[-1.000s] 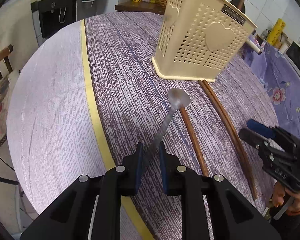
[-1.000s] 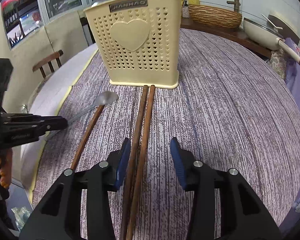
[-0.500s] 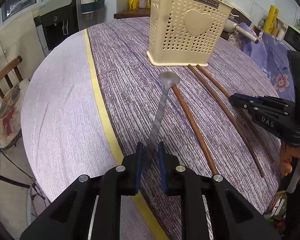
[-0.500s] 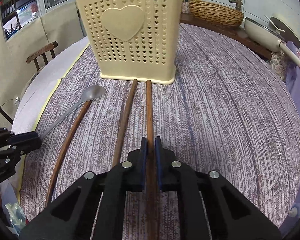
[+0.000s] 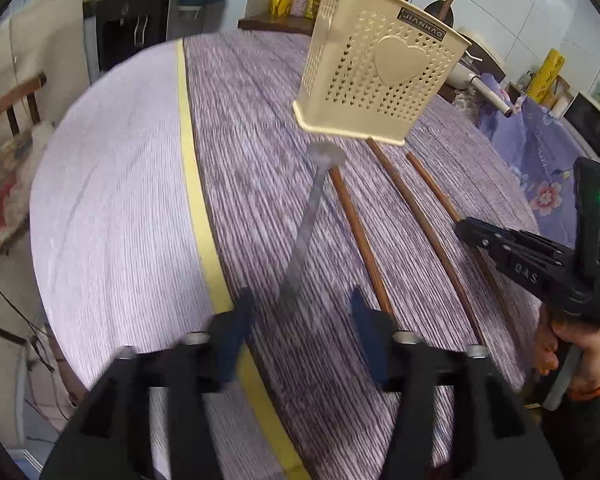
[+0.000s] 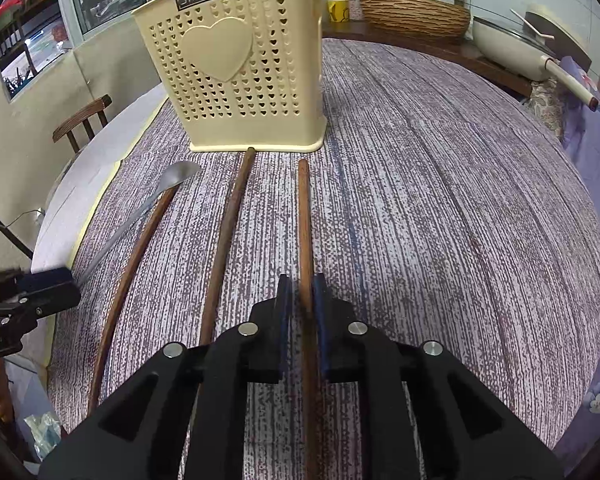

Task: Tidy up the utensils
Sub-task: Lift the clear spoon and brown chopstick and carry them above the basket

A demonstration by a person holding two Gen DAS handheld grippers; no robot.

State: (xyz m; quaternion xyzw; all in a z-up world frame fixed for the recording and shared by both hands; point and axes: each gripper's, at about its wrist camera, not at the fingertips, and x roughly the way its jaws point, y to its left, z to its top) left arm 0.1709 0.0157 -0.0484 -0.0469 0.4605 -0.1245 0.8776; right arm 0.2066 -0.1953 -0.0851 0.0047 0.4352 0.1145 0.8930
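Observation:
A cream perforated utensil holder (image 5: 376,80) (image 6: 240,76) stands on the purple tablecloth. In front of it lie a metal spoon (image 5: 304,224) (image 6: 140,216) and three brown wooden chopsticks (image 5: 356,232). My left gripper (image 5: 302,320) is open, its fingers on either side of the spoon's handle end. My right gripper (image 6: 302,300) is shut on the rightmost chopstick (image 6: 305,232), whose far tip has pulled a little back from the holder. The right gripper also shows at the right of the left wrist view (image 5: 472,228).
A yellow stripe (image 5: 196,184) divides the purple cloth from the pale cloth on the round table. A wooden chair (image 6: 84,120) stands at the left. A woven basket (image 6: 412,14) and a white pan (image 6: 508,44) sit on the counter behind.
My left gripper has opened and let go of the spoon, which now lies on the cloth. My right gripper stays shut on the chopstick and has drawn it slightly rightward and back.

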